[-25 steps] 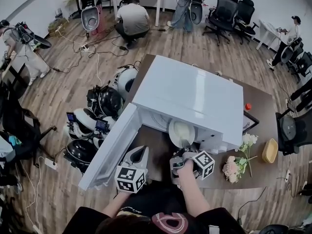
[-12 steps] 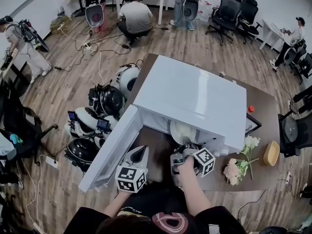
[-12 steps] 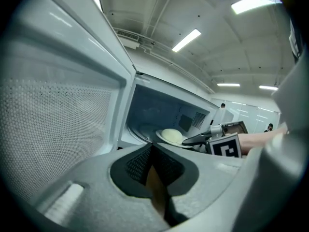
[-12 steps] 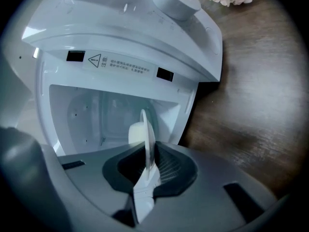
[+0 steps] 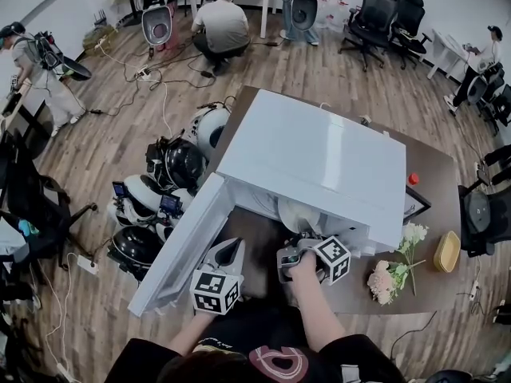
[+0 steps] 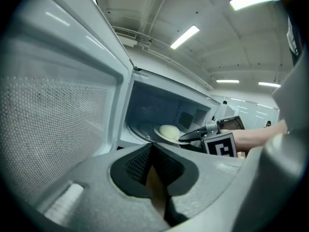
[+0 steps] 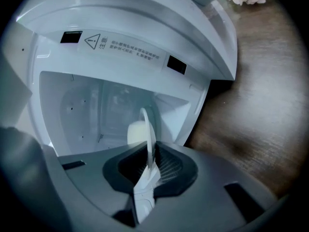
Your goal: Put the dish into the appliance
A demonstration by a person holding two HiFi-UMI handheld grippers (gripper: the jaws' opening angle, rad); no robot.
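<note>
White appliance; white dish; brown wood-grain table (flowers pale pink).

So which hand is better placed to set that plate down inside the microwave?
Right. The right tongs are shut on the rim of the plate, which already reaches into the open microwave. The left tongs are shut, empty, and hang back beside the open door.

The dish has gone deeper into the appliance — the right hand-held gripper followed.

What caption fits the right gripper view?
Right tongs grip a plate with a pale lump, edge-on, at the open microwave.
</note>
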